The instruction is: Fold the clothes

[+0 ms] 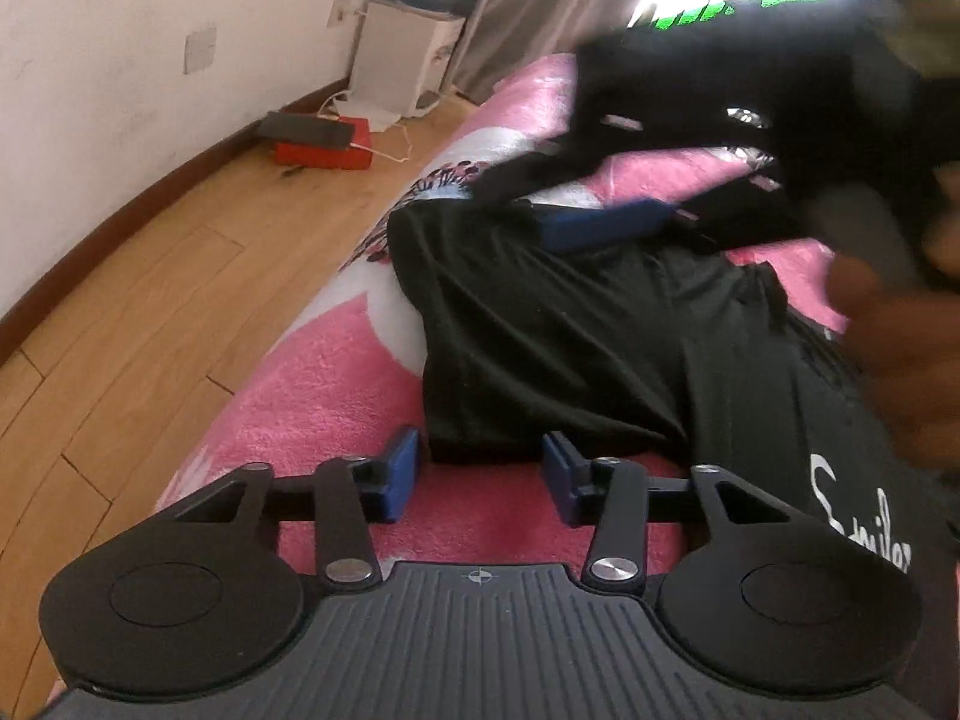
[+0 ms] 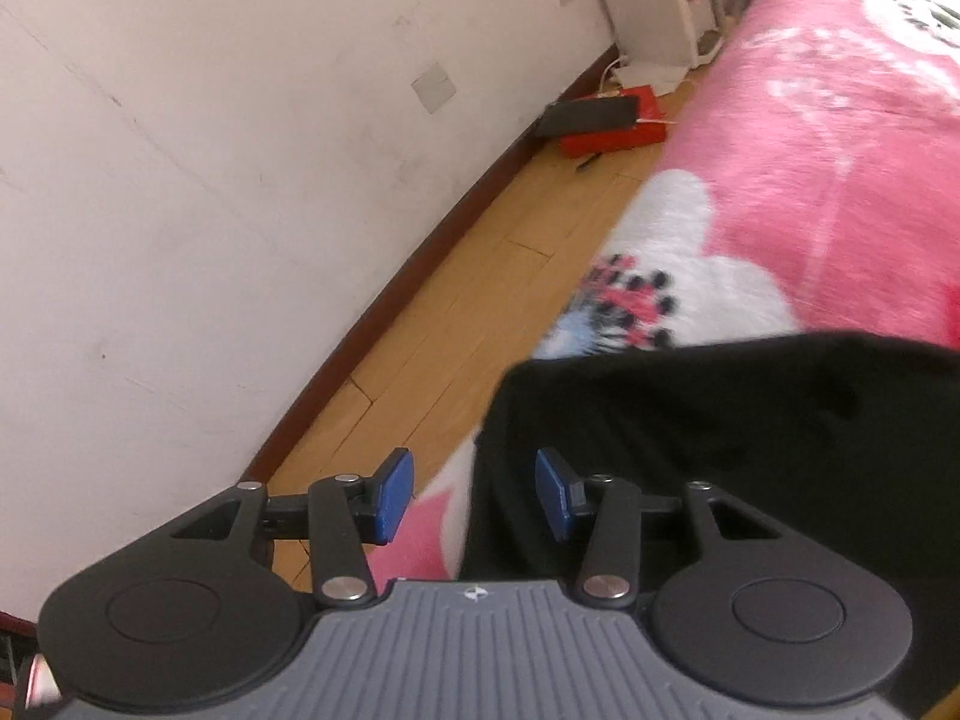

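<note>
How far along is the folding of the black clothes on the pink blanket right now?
Done: the black garment lies on the pink blanket, apparently doubled over at its near edge, though the frames cannot confirm a fold. In hand: nothing; the left gripper and right gripper both hover open at the garment's edges. Left: gripping the fabric and finishing the folds.

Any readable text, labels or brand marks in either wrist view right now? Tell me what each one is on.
"Smile" or similar, white script, partly cut off and blurred: on the black garment, at its right edge in the left wrist view.
Small crosshair mark, no letters: on the left gripper body.
Small emblem, unreadable: on the right gripper body.
Red box on the floor: no readable text.
</note>
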Tool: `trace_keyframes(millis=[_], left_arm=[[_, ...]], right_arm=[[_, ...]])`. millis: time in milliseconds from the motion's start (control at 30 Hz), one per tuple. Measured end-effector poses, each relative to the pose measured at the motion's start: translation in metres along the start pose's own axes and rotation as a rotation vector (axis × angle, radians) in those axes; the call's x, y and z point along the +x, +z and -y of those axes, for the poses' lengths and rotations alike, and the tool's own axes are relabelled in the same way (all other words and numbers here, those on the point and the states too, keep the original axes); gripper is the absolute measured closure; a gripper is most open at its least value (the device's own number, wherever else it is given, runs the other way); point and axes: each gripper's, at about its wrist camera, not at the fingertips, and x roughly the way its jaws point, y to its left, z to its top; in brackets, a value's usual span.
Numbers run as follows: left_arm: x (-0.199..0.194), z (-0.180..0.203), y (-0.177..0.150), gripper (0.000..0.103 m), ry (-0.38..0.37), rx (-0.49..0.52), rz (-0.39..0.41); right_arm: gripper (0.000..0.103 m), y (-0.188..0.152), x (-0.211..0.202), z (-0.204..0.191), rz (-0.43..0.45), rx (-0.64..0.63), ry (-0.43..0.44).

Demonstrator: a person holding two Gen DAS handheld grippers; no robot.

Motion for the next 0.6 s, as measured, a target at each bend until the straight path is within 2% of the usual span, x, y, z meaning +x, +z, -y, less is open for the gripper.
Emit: trace_keyframes(millis=[133, 233, 300, 333, 500, 600], left_arm=[[0.001, 0.005, -0.004, 0.075, 0.016, 0.038, 0.022], [0.0, 0.011, -0.006, 0.087, 0.048, 0.09, 0.046], [-0.003, 0.017, -0.008, 0.094, 0.066, 0.117, 0.069], [-0.005, 0.019, -0.008, 0.095, 0.068, 0.119, 0.081], [-0.028, 0.032, -0.002, 0.096, 0.05, 0.131, 0.169], [-0.047, 0.049, 0.002, 0.096, 0.014, 0.184, 0.229]], right_arm=[[0.057, 0.002, 0.031, -0.015, -0.047, -0.087, -0.097], [0.078, -0.009, 0.039, -0.025, -0.037, -0.198, -0.191], [0.093, -0.012, 0.034, -0.027, -0.023, -0.231, -0.208], [0.099, -0.012, 0.028, -0.024, -0.014, -0.217, -0.193], [0.1, -0.005, -0.028, 0.01, 0.111, -0.087, -0.05], [0.1, -0.009, -0.074, 0.037, 0.205, -0.008, 0.049]])
